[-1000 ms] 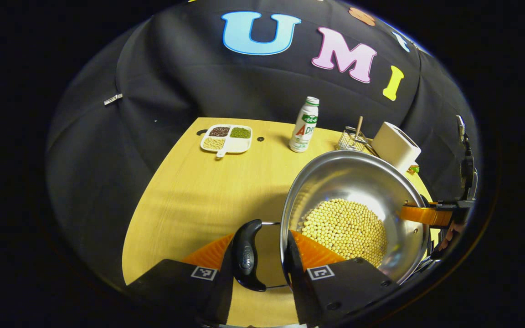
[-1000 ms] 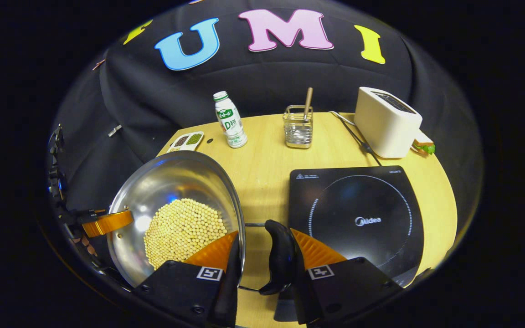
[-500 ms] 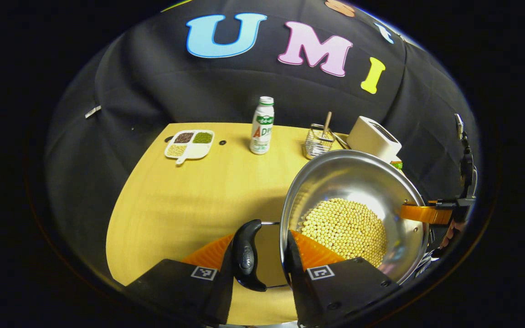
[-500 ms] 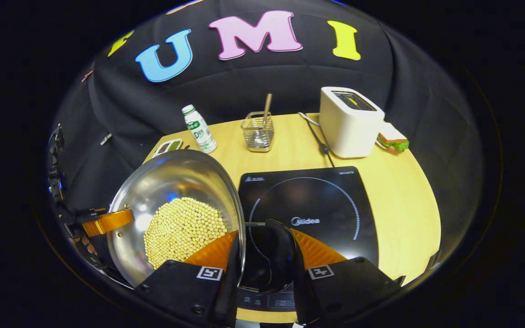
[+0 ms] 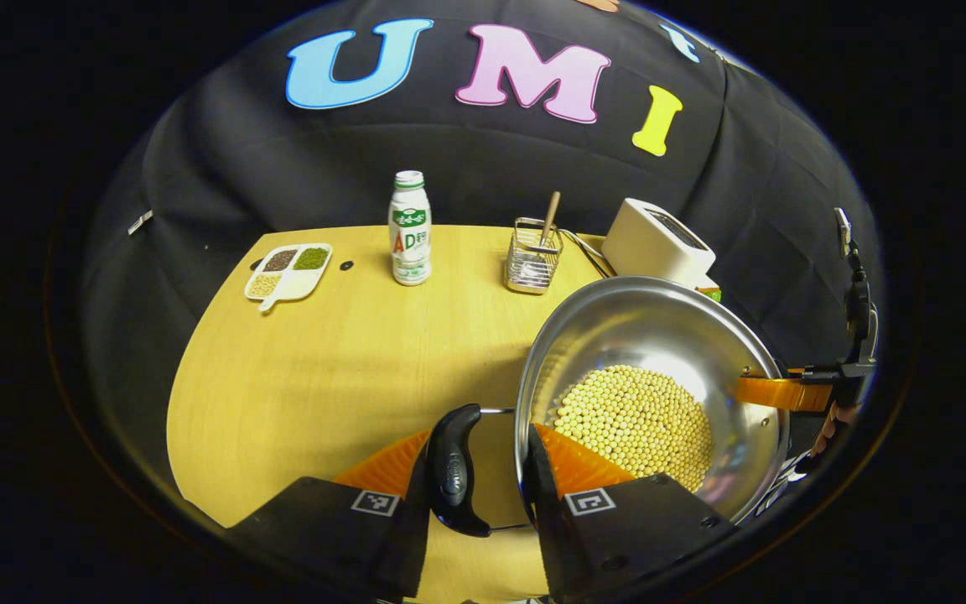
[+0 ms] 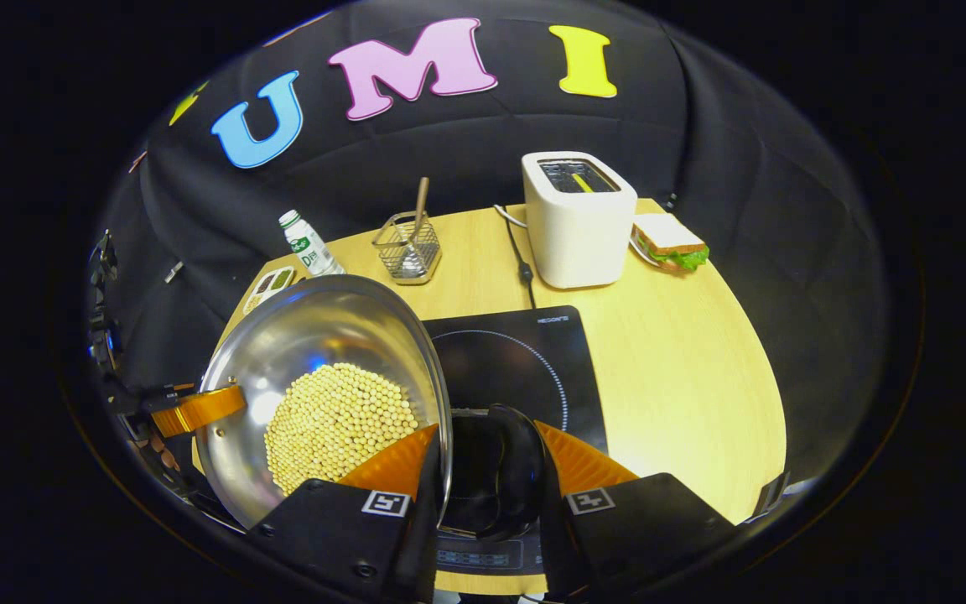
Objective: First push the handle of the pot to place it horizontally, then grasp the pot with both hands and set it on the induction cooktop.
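Pot (image 6: 324, 377) of beans held above the desk (image 6: 684, 377), partly over the cooktop (image 6: 525, 361). Left gripper (image 5: 476, 470) and right gripper (image 6: 487, 470) fingers each clamp a side handle. Best kept level, centred, then lowered gently.

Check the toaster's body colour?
The toaster is white or cream, with a dark slot on top. The right gripper view shows it best, behind the induction cooktop.
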Demonstrator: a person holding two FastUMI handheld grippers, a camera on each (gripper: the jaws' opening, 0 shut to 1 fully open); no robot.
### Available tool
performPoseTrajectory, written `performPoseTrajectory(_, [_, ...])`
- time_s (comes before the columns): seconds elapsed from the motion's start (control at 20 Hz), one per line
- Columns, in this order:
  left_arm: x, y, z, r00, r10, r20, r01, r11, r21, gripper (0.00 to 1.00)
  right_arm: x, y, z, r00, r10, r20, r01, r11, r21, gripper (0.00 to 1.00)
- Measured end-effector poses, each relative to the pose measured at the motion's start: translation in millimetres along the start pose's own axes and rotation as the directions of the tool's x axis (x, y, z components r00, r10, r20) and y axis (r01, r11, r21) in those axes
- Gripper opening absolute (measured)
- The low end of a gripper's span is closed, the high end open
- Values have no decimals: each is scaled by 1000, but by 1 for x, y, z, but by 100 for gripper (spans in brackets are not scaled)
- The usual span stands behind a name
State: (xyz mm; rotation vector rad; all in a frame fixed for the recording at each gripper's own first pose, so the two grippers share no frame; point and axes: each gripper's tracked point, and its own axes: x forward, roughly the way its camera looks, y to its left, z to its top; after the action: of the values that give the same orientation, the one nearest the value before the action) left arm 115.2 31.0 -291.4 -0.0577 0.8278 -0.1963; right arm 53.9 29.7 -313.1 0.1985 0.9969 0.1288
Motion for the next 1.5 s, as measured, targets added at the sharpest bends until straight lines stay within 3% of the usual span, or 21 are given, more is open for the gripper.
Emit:
performPoseTrajectory(0.35, [38, -45, 8, 1000, -7, -10, 7, 1000, 6, 57, 21, -53, 11, 1000, -6, -16, 7, 1000, 26, 53])
performPoseTrajectory(0.4, [42, -50, 9, 1000, -7, -14, 7, 1000, 7, 57, 24, -59, 12, 1000, -6, -20, 7, 1000, 30, 48])
performPoseTrajectory(0.45, [48, -54, 10, 1000, -7, -17, 7, 1000, 9, 57, 27, -65, 13, 1000, -7, -26, 8, 999, 34, 53])
performPoseTrajectory(0.75, [74, -73, 13, 999, -5, -37, 5, 1000, 11, 57, 46, -93, 17, 999, -9, -50, 11, 999, 50, 53])
performPoseTrajectory(0.95, [84, -76, 14, 999, 2, -49, -1, 1000, 11, 57, 58, -98, 17, 998, -6, -68, 10, 998, 58, 53])
performPoseTrajectory(1.0, [85, -76, 13, 999, 4, -51, -3, 1000, 9, 57, 59, -99, 16, 997, -4, -72, 9, 998, 58, 48])
performPoseTrajectory(1.05, [86, -76, 13, 999, 5, -53, -5, 1000, 6, 57, 61, -99, 16, 997, -3, -75, 8, 998, 58, 53])
performPoseTrajectory(1.3, [88, -75, 13, 999, 7, -51, -7, 1000, -1, 57, 66, -98, 16, 997, 3, -76, 1, 998, 60, 53])
performPoseTrajectory(1.35, [89, -74, 12, 999, 6, -52, -6, 1000, -5, 57, 66, -98, 16, 997, 4, -77, 1, 998, 59, 48])
performPoseTrajectory(1.5, [89, -74, 8, 999, -3, -54, 1, 1000, -25, 57, 66, -97, 16, 997, 1, -76, 3, 999, 51, 53])
